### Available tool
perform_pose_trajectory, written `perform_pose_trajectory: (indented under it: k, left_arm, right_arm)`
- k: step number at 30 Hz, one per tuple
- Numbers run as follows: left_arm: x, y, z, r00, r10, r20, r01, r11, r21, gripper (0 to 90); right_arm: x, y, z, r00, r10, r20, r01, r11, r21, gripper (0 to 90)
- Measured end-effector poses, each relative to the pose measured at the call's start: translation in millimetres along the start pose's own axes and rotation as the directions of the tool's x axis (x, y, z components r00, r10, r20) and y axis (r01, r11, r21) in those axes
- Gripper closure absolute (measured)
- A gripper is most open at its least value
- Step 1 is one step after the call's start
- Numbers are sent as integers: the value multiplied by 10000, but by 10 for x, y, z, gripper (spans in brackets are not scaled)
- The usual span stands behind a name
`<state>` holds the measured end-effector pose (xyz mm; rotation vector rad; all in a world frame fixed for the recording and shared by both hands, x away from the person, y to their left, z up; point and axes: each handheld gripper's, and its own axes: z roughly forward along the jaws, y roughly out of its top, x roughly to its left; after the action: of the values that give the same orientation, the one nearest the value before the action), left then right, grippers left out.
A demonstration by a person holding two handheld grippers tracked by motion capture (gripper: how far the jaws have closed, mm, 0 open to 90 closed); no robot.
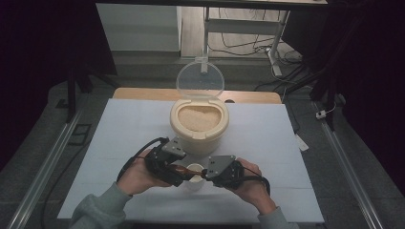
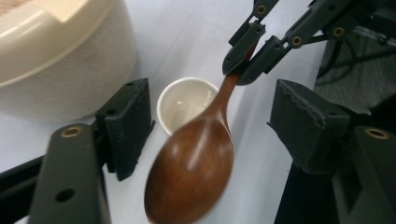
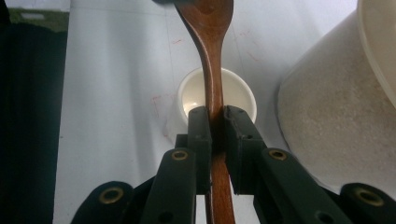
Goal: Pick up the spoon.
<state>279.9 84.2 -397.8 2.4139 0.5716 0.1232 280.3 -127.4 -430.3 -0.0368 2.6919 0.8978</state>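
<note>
A brown wooden spoon [image 1: 184, 170] hangs level over a small white cup [image 1: 195, 169] near the table's front edge. My right gripper [image 1: 205, 174] is shut on the spoon's handle; in the right gripper view its pads [image 3: 200, 135] clamp the handle, with the spoon [image 3: 208, 28] reaching out over the cup [image 3: 238, 93]. My left gripper [image 1: 179, 174] is open around the spoon's bowl [image 2: 191, 168], and both pads [image 2: 130, 123] stand apart from it. The cup [image 2: 184, 100] looks empty. The right gripper [image 2: 243, 56] also shows in the left gripper view, holding the handle.
A cream container of rice [image 1: 199, 125] stands just behind the cup, its clear round lid [image 1: 199, 78] tilted up at the back. The container's wall [image 2: 60, 60] is close to the left jaw. A white sheet [image 1: 119, 143] covers the table.
</note>
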Motion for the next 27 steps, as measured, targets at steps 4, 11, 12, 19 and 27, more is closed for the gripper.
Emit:
perform_pose_trajectory:
  k: [4, 11, 12, 19, 27]
  left_arm:
    - [16, 77, 100, 9992, 287, 291, -305, 9977, 602, 375]
    - [16, 96, 226, 9965, 623, 549, -694, 9882, 1366, 469]
    - [16, 95, 236, 9957, 704, 605, -783, 9870, 1401, 469]
    - [14, 83, 283, 9924, 1035, 660, -1136, 9784, 1728, 603]
    - [-53, 39, 395, 9860, 1549, 625, -1633, 9725, 1663, 731]
  right_arm:
    - [13, 24, -5, 9995, -326, 21, 326, 9994, 139, 811]
    - [51, 40, 2, 9976, -673, 169, 670, 9976, 169, 811]
    - [51, 40, 2, 9976, -673, 169, 670, 9976, 169, 811]
    - [80, 50, -12, 9962, -828, 282, 830, 9965, -39, 811]
    - [98, 66, 8, 9878, -1523, 314, 1513, 9880, 325, 810]
